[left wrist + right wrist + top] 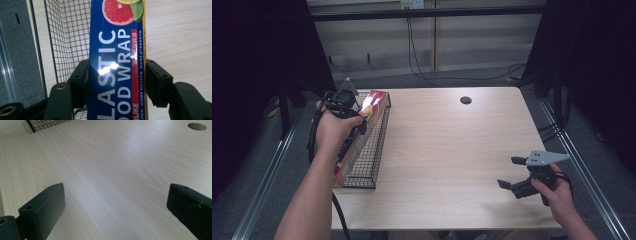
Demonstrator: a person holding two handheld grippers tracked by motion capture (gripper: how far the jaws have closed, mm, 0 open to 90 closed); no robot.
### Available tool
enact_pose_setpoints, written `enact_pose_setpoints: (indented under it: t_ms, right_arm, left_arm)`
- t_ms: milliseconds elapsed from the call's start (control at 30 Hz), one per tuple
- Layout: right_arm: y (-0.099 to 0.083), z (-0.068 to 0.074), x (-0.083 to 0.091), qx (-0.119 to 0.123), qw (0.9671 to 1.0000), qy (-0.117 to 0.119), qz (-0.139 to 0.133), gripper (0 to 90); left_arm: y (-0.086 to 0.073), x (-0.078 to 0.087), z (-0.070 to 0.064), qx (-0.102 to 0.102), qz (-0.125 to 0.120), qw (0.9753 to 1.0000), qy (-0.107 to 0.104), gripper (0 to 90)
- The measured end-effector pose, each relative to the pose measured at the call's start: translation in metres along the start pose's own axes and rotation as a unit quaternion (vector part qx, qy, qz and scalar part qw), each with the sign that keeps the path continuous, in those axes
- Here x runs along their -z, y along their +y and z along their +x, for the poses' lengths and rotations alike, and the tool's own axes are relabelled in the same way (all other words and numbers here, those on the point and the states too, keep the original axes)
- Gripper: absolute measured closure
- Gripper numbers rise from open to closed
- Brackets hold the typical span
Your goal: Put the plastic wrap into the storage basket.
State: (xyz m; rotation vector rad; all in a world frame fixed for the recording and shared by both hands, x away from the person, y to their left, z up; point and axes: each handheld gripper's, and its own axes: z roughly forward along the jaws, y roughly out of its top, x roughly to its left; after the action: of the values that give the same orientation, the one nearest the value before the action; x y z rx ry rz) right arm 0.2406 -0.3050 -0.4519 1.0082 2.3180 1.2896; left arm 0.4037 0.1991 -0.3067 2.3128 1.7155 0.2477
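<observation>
Left gripper jaws pinching plastic wrap box over wire basket, right gripper jaws spread above table

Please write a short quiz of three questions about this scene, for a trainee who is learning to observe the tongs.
1. True or false: the left tongs are shut on the plastic wrap box.
2. Where does the wire basket stand? A) left side of the table B) right side C) on the floor
3. Fill in: the right tongs are ____ above bare wood.

Key
1. True: both jaws press the box's sides.
2. A.
3. Open, with nothing between the jaws.
</observation>
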Motion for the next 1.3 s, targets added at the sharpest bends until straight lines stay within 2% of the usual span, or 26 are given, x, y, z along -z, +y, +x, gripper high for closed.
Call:
enact_pose_setpoints:
  t_ms: [400, 433, 767, 967, 1300]
  right_arm:
    - [0.0, 0.0, 0.0, -0.001, 1.0, 0.0, -0.001, 1.6]
    - [0.0, 0.0, 0.0, 0.0, 1.0, 0.0, -0.001, 1.6]
    - [0.0, -0.001, 0.0, 0.001, 1.0, -0.002, -0.002, 1.6]
    - [0.0, -0.001, 0.0, 0.002, 1.0, -0.003, -0.002, 1.6]
    - [-0.001, -0.001, 0.001, 0.001, 1.0, -0.003, -0.001, 1.6]
  left_arm:
    - [-0.004, -0.008, 0.007, 0.035, -0.008, 0.9993, 0.009, 44.2]
    - [-0.004, -0.009, 0.009, 0.033, -0.009, 0.9994, 0.012, 44.1]
    - [-0.009, -0.019, 0.016, 0.067, -0.014, 0.9975, 0.018, 44.1]
    - [-0.01, -0.024, 0.02, 0.075, -0.012, 0.9969, 0.024, 44.1]
    - [-0.011, -0.037, 0.021, 0.089, -0.008, 0.9957, 0.022, 44.0]
